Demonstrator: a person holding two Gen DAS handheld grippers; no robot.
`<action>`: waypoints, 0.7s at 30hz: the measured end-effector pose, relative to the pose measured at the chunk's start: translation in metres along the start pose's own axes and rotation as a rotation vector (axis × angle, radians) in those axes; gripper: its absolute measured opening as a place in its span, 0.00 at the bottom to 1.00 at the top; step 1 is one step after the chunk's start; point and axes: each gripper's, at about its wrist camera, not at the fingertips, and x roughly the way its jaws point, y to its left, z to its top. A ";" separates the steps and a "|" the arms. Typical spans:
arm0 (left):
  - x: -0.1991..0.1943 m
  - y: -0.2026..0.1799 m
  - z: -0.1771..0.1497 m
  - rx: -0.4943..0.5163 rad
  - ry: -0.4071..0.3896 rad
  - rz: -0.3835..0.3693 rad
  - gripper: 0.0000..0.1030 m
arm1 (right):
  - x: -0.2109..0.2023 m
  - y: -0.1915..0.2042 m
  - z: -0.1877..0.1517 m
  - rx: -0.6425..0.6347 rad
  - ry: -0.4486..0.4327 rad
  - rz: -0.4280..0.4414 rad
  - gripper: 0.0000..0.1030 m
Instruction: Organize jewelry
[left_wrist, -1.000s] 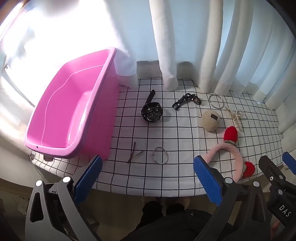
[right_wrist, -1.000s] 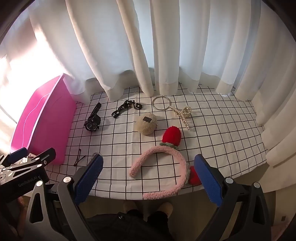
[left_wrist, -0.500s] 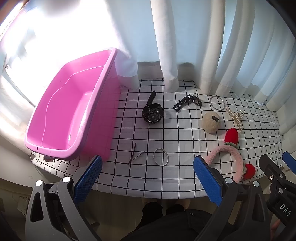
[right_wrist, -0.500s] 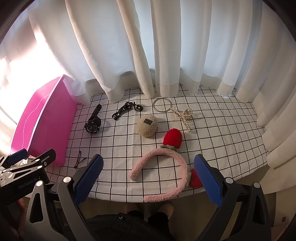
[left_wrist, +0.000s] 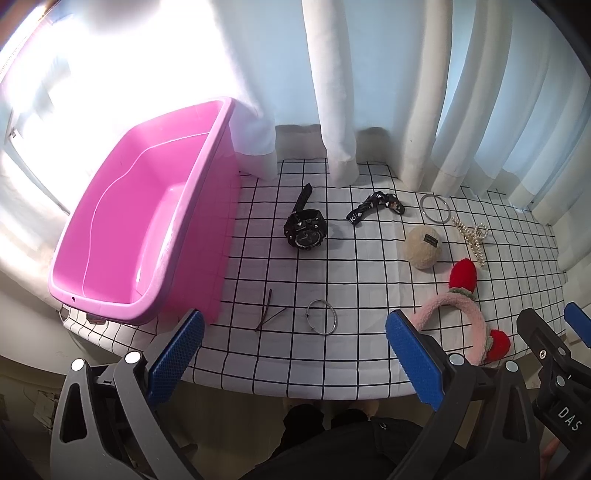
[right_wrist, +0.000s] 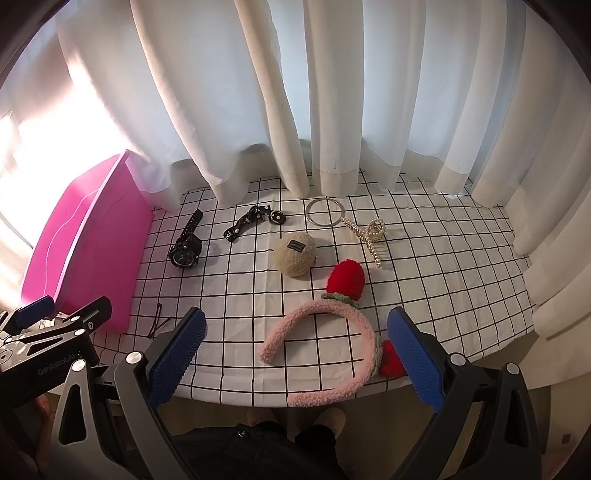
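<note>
Both grippers have drawn slightly back from the counter (left_wrist: 369, 376) since a second ago; the jewelry now sits smaller, farther ahead.

Left gripper (left_wrist: 291, 347) and right gripper (right_wrist: 295, 347) have fingers spread wide, holding nothing. Beyond the left fingers lie a thin bangle (left_wrist: 322, 322), what may be a hairpin (left_wrist: 269, 314) and a watch (left_wrist: 305, 230); the headband (right_wrist: 332, 343) lies between the right fingers.

Strong daylight pours through the curtains (right_wrist: 295, 92), blowing out the upper left of the left wrist view and glaring at the far left of the right. The tabletop (left_wrist: 369, 280) is evenly lit, its shadows soft and short. Fisheye bends the edges; corners go black.
</note>
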 end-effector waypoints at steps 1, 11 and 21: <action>0.001 0.001 0.001 0.000 0.001 -0.001 0.94 | 0.000 0.000 0.000 0.000 0.001 0.000 0.91; 0.001 0.002 0.004 -0.003 0.006 0.000 0.94 | 0.001 0.001 -0.001 -0.002 0.003 0.001 0.91; -0.001 0.000 -0.001 -0.001 -0.001 0.003 0.94 | 0.000 0.002 -0.001 0.001 -0.002 0.001 0.91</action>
